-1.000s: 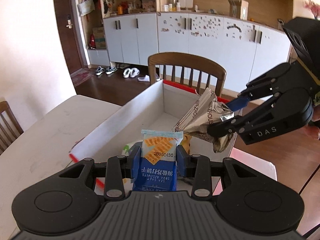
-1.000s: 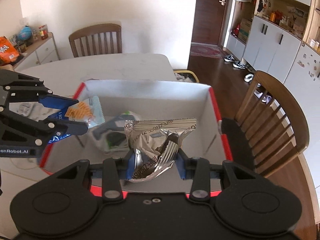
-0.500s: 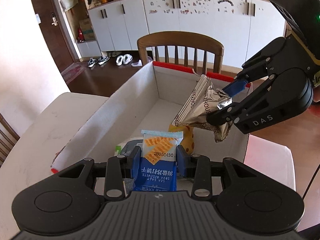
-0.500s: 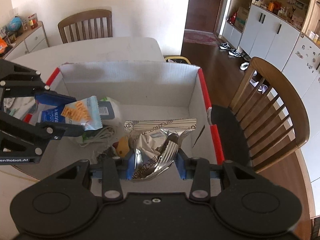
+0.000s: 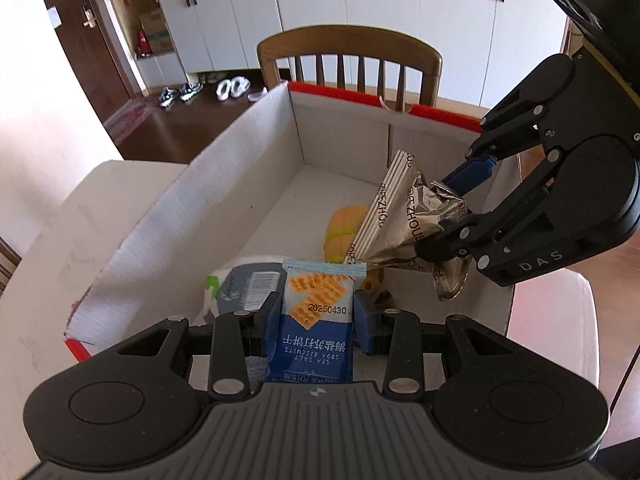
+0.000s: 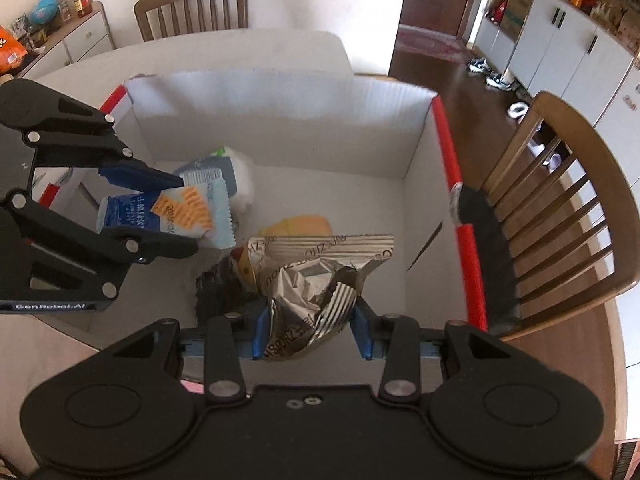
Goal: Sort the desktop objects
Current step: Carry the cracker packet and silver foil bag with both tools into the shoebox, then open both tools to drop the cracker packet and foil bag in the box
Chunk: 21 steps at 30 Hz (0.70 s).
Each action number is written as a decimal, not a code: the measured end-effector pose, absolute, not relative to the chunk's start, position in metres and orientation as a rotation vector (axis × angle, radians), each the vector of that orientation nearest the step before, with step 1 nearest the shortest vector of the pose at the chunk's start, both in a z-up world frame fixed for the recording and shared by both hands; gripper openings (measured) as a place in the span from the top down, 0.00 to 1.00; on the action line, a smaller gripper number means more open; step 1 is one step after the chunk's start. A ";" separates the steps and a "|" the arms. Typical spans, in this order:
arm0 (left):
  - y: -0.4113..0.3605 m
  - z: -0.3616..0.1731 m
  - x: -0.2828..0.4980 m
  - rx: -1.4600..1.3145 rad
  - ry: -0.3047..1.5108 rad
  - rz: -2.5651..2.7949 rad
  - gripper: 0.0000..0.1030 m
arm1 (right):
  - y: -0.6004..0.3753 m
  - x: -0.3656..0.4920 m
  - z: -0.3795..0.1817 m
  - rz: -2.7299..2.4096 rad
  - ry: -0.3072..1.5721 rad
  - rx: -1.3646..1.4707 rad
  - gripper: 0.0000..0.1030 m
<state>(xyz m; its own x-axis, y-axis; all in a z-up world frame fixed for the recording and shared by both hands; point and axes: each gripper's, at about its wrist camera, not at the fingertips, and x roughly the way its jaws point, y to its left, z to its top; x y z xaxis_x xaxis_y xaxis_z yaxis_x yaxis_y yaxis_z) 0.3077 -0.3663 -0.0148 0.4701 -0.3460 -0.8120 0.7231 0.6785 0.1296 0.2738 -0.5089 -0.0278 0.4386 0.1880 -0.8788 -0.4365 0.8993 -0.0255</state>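
Observation:
My left gripper (image 5: 318, 316) is shut on a blue soda biscuit packet (image 5: 314, 320), held over the near end of a white cardboard box (image 5: 200, 208) with red edges. My right gripper (image 6: 310, 320) is shut on a crumpled silver snack bag (image 6: 316, 280) and hangs inside the same box. In the right wrist view the left gripper (image 6: 188, 212) comes in from the left with the biscuit packet (image 6: 172, 212). In the left wrist view the right gripper (image 5: 444, 216) reaches in from the right with the silver bag (image 5: 404, 224).
Lying in the box are a white and grey pack (image 6: 228, 172), a yellow item (image 6: 296, 226) and something dark (image 6: 218, 286). The box stands on a pale table (image 6: 240, 48). A wooden chair (image 6: 560, 216) stands beyond the box's red edge, another chair (image 6: 192, 8) across the table.
Both grippers have sunk toward the box with their packets still gripped. The views now look more steeply down into the box, and the silver bag sits lower between its walls.

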 end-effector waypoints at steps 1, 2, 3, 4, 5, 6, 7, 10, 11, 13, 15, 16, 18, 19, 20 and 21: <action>-0.366 -0.016 0.308 0.505 0.856 -0.690 0.65 | -0.508 0.274 -0.029 0.399 1.051 -0.270 0.61; -0.366 -0.018 0.308 0.509 0.866 -0.692 0.65 | -0.507 0.274 -0.029 0.403 1.053 -0.273 0.61; -0.367 -0.019 0.309 0.512 0.875 -0.692 0.65 | -0.507 0.275 -0.030 0.407 1.057 -0.275 0.61; -0.367 -0.021 0.310 0.516 0.884 -0.690 0.65 | -0.507 0.276 -0.030 0.409 1.060 -0.276 0.61; -0.367 -0.023 0.310 0.521 0.892 -0.687 0.65 | -0.507 0.276 -0.031 0.411 1.063 -0.278 0.61; -0.367 -0.025 0.311 0.524 0.904 -0.686 0.65 | -0.507 0.277 -0.032 0.413 1.066 -0.278 0.61; -0.367 -0.026 0.312 0.522 0.918 -0.687 0.65 | -0.507 0.277 -0.032 0.415 1.068 -0.279 0.61; -0.368 -0.031 0.314 0.510 0.954 -0.688 0.65 | -0.507 0.279 -0.034 0.418 1.068 -0.287 0.61; -0.368 -0.032 0.316 0.502 0.964 -0.689 0.65 | -0.507 0.279 -0.034 0.419 1.069 -0.286 0.61; -0.367 -0.034 0.318 0.489 0.987 -0.688 0.65 | -0.506 0.280 -0.034 0.420 1.068 -0.294 0.61; -0.365 -0.036 0.322 0.470 1.014 -0.684 0.65 | -0.505 0.280 -0.034 0.421 1.066 -0.302 0.61; -0.364 -0.038 0.325 0.460 1.032 -0.684 0.65 | -0.505 0.280 -0.034 0.421 1.066 -0.304 0.61; -0.363 -0.042 0.330 0.439 1.074 -0.682 0.65 | -0.503 0.280 -0.035 0.421 1.064 -0.309 0.60; -0.362 -0.045 0.332 0.440 1.096 -0.674 0.65 | -0.501 0.281 -0.036 0.421 1.064 -0.310 0.60; -0.363 -0.047 0.332 0.441 1.110 -0.672 0.65 | -0.501 0.281 -0.036 0.422 1.063 -0.312 0.60; -0.363 -0.048 0.332 0.440 1.118 -0.673 0.65 | -0.500 0.281 -0.036 0.422 1.063 -0.316 0.59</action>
